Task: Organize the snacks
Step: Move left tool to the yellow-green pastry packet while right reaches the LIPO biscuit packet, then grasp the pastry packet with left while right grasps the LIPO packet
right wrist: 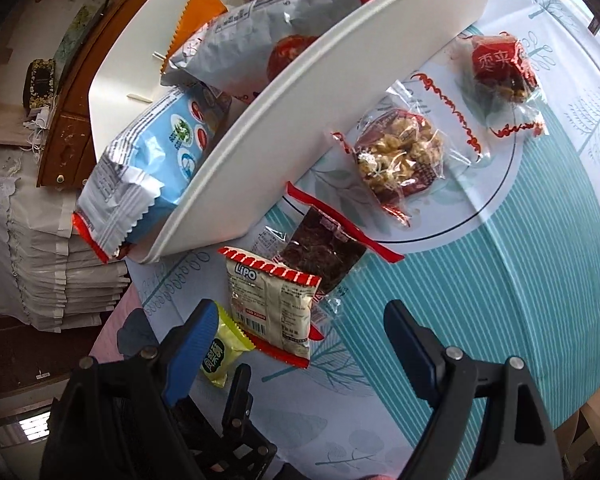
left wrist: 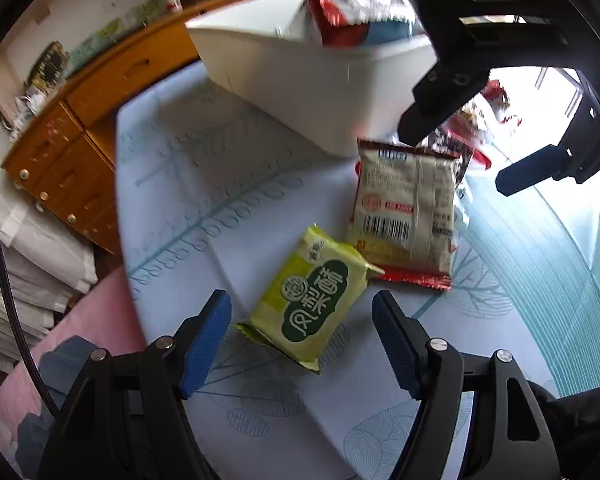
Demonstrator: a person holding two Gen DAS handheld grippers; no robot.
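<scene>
Our left tool (left wrist: 300,336) hangs released over the tabletop (left wrist: 220,208), its blue pads spread to either side of a yellow-green packet (left wrist: 310,304) that lies flat between and just ahead of them, with no pad touching it. Our right tool (right wrist: 300,354) is likewise released, jaws wide and empty, pointing down above a beige Lipo packet (right wrist: 274,312) with red toothed ends; that packet lies face down just beside the yellow-green one, their corners almost meeting. Behind the Lipo packet a dark snack in a clear wrapper (right wrist: 324,256) lies partly under it, and farther out on the teal-striped cloth sit a clear bag of nut clusters (right wrist: 400,156) and a red-labelled bag (right wrist: 500,68), well apart from our tools. A white bin (right wrist: 300,120) stands on the tabletop beyond the loose packets, already holding several bags: a blue one (right wrist: 156,160) hanging over its near end, a pale one (right wrist: 244,40) and an orange one (right wrist: 200,12). A wooden dresser (left wrist: 80,128) stands past the tabletop's edge.
</scene>
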